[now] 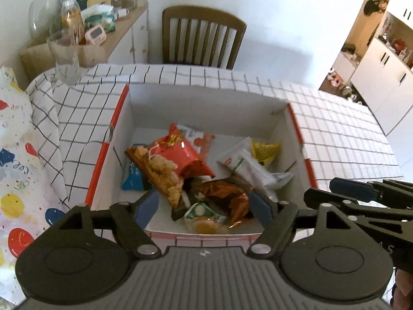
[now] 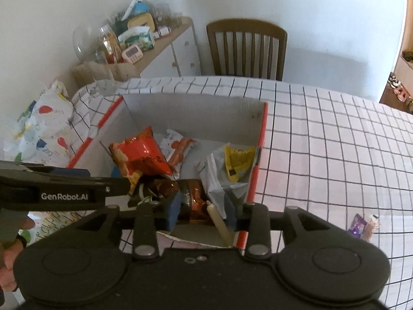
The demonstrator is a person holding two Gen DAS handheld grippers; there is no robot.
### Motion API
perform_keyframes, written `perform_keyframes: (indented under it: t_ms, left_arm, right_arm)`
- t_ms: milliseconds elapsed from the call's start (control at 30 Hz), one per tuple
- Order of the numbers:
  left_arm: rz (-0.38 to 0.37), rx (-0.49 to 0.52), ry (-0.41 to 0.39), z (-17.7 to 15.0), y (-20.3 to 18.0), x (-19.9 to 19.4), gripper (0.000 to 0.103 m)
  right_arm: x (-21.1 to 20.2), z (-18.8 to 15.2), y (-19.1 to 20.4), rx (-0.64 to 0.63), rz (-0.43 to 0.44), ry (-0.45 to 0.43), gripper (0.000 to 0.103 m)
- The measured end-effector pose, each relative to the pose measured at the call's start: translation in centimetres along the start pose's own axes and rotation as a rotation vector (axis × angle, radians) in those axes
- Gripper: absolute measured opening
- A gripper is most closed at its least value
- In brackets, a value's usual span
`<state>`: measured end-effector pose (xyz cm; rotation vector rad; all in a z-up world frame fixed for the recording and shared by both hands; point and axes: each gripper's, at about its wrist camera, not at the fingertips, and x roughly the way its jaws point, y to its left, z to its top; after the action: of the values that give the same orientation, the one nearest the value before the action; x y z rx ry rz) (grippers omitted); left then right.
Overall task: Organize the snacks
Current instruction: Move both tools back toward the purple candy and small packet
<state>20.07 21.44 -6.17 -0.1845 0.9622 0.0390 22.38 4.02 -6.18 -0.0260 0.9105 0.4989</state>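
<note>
A white cardboard box (image 1: 124,118) with red edges stands on the checked tablecloth, with several snacks inside. They include a red bag (image 1: 178,155) of fried snacks, a blue packet (image 1: 133,178), white packets (image 1: 245,165), a yellow packet (image 1: 265,149), an orange foil bag (image 1: 227,193) and a green-lidded jelly cup (image 1: 204,217). My left gripper (image 1: 204,206) hangs open above the box's near side, nothing between its pads. My right gripper (image 2: 202,210) is open over the near right corner. A pale sausage stick (image 2: 219,222) stands tilted beside its right pad, above the orange foil bag (image 2: 193,196).
A balloon-print plastic bag (image 1: 18,160) lies left of the box. A purple packet (image 2: 357,224) and a small bottle (image 2: 371,226) lie on the cloth to the right. A wooden chair (image 1: 204,36) stands behind the table, and a cluttered sideboard (image 1: 129,18) at back left.
</note>
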Motion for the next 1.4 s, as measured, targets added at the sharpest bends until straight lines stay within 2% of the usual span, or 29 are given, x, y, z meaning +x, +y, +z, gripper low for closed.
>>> perform_keyframes:
  t_ms: [400, 467, 533, 767, 833, 900, 1000, 1167, 1267, 1400]
  left_arm:
    - [-0.032, 0.020, -0.106, -0.6, -3.8, -5.2, 0.078]
    - [-0.032, 0.026, -0.117, -0.8, -4.8, -5.8, 0.079]
    - [-0.036, 0.030, -0.127, -1.1, -5.9, -6.2, 0.082]
    - [-0.052, 0.029, -0.159, -1.7, -9.8, -7.0, 0.082]
    - [-0.049, 0.037, -0.162, -1.8, -11.2, -6.8, 0.084]
    - [-0.046, 0.048, -0.160, -1.8, -12.6, -6.5, 0.084]
    - [-0.058, 0.069, -0.154, -1.9, -14.8, -5.6, 0.086]
    - [-0.112, 0.077, -0.136, -1.7, -17.8, -3.4, 0.100]
    - [-0.145, 0.078, -0.115, -1.3, -19.3, -1.6, 0.102]
    - [-0.146, 0.096, -0.099, -1.0, -21.3, 1.1, 0.102]
  right_arm:
    - [-5.8, -0.5, -1.4, -0.001, 0.036, -0.111, 0.063]
    - [-6.8, -0.6, -1.8, -0.004, 0.046, -0.127, 0.065]
    - [-7.7, -0.8, -2.4, 0.000, 0.060, -0.139, 0.072]
    - [-10.5, -1.6, -5.5, -0.005, 0.069, -0.174, 0.086]
    - [-11.1, -1.9, -6.5, -0.012, 0.054, -0.183, 0.094]
    - [-11.7, -2.2, -7.5, -0.009, 0.042, -0.190, 0.098]
    - [-12.4, -2.6, -9.5, -0.001, 0.025, -0.194, 0.099]
    - [-13.0, -3.2, -13.1, 0.032, -0.011, -0.192, 0.102]
    - [-13.1, -3.4, -15.4, 0.062, -0.023, -0.188, 0.102]
    - [-12.9, -3.7, -18.5, 0.105, -0.053, -0.178, 0.102]
